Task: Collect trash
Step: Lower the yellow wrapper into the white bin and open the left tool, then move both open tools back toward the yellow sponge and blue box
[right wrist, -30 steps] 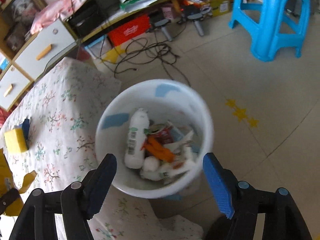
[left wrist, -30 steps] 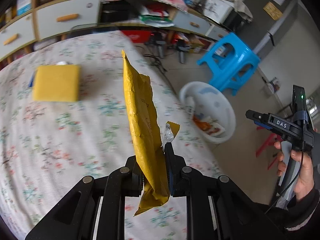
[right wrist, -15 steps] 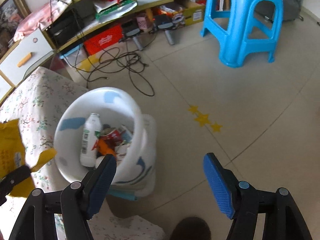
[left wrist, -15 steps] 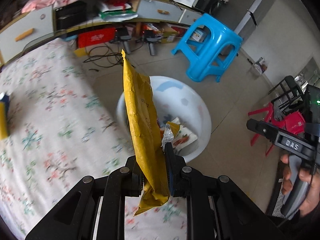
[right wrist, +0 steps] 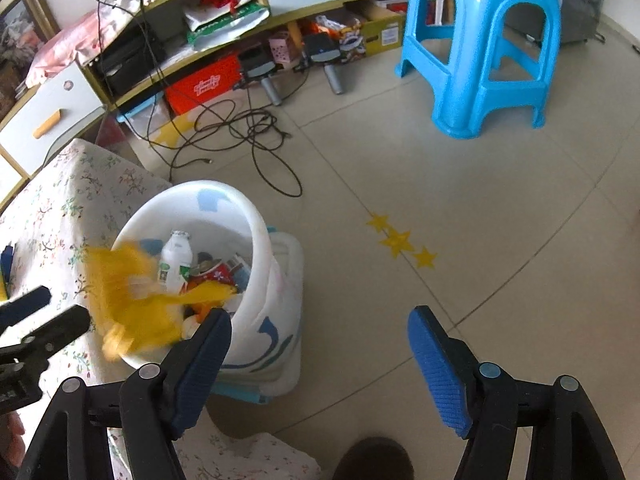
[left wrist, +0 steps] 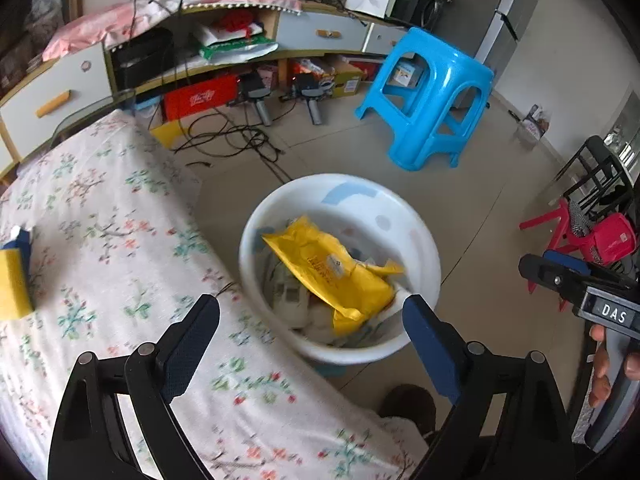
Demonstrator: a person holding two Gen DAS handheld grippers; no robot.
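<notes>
We find the yellow packet (left wrist: 326, 268) inside the white bin (left wrist: 416, 236), lying slantwise on top of the other rubbish with one end toward the bin's near rim. From the right wrist it shows only as a yellow blur (right wrist: 132, 296) at the bin's near edge, so its outline there we cannot make out. Beneath and beside it in the bin (right wrist: 256, 216) sit a white plastic bottle (right wrist: 174, 262) with a green label and some red and white wrappers.

The left gripper (left wrist: 310, 324) hangs over the bin's near rim. Its jaws are opening and already stand wide, one blue pad on either side of the bin's near part, and nothing is between them; the packet lies free below. The right gripper (right wrist: 320, 332) is to the right of the bin, over bare floor, its jaws set fairly wide and holding nothing. Seen from the left wrist, the right gripper (left wrist: 560, 276) shows at the far right of the bin, with fingers (left wrist: 598, 368) of a hand curled round its handle.

Left of the bin, touching or very nearly touching it, is the table with the flowered cloth (left wrist: 100, 216), and a yellow sponge (left wrist: 12, 284) lies on it well away from the bin. Beyond the bin stands a blue plastic stool (left wrist: 432, 96), and black cables (right wrist: 240, 136) trail over the tiles behind it.
</notes>
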